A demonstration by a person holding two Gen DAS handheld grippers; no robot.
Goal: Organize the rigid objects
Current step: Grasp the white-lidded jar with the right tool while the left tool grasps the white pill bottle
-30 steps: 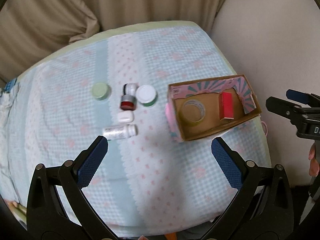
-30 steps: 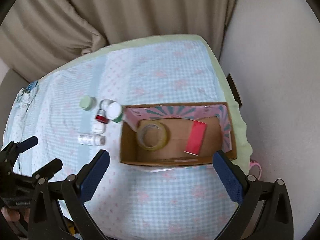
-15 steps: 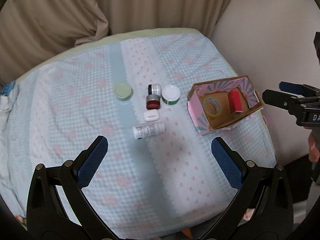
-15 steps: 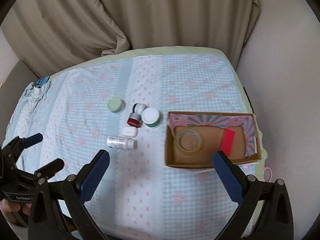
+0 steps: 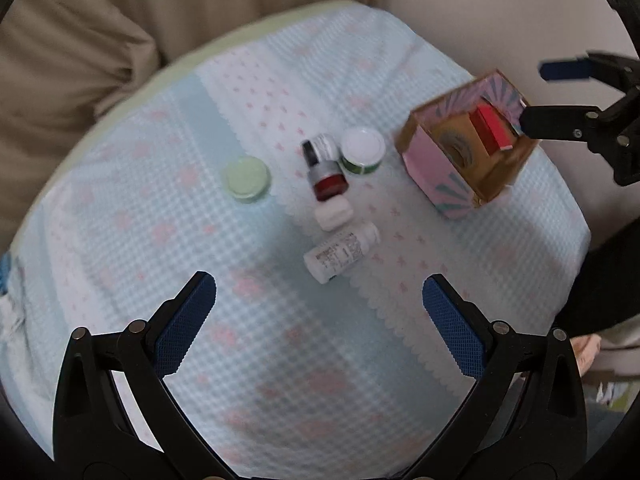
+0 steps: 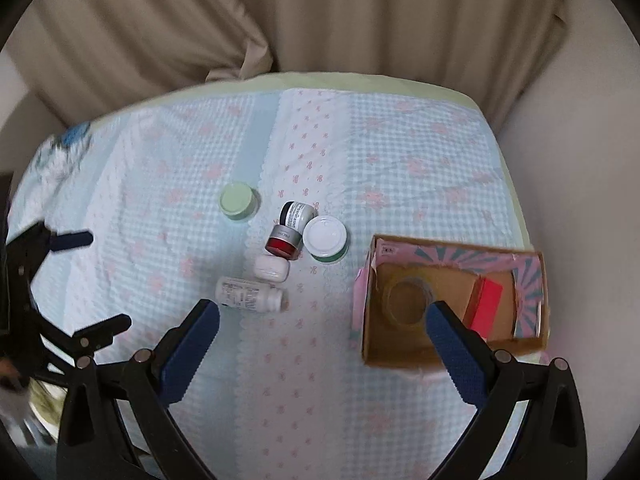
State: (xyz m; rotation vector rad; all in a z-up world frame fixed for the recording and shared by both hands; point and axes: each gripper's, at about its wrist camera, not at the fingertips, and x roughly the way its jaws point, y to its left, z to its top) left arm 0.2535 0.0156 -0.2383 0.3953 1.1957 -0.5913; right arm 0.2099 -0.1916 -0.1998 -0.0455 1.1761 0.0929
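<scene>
A cluster of small containers lies mid-table: a white pill bottle (image 5: 340, 253) (image 6: 251, 295) on its side, a small white case (image 5: 334, 213) (image 6: 272, 268), a red-capped silver jar (image 5: 326, 179) (image 6: 284, 242), a black-capped tube (image 5: 320, 147) (image 6: 297, 213), a white-lidded green jar (image 5: 362, 149) (image 6: 325, 238) and a pale green jar (image 5: 246, 179) (image 6: 237, 201). A pink cardboard box (image 5: 444, 172) (image 6: 362, 300) at the right holds a tape roll (image 6: 406, 300) and a red block (image 6: 486, 306). My left gripper (image 5: 320, 312) is open, just before the pill bottle. My right gripper (image 6: 320, 332) is open, between bottle and box.
The table wears a blue checked cloth (image 5: 280, 360) (image 6: 400, 160) with pink bows. Beige curtains (image 6: 320, 20) hang behind it and a pale wall (image 5: 480, 8) stands to the right. The other gripper shows at the right edge of the left wrist view (image 5: 568, 96) and the left edge of the right wrist view (image 6: 60, 280).
Both grippers have swung left, from over the box toward the container cluster, and the left one has closed in on the pill bottle. Both jaws stay open. Nothing on the table has moved.
</scene>
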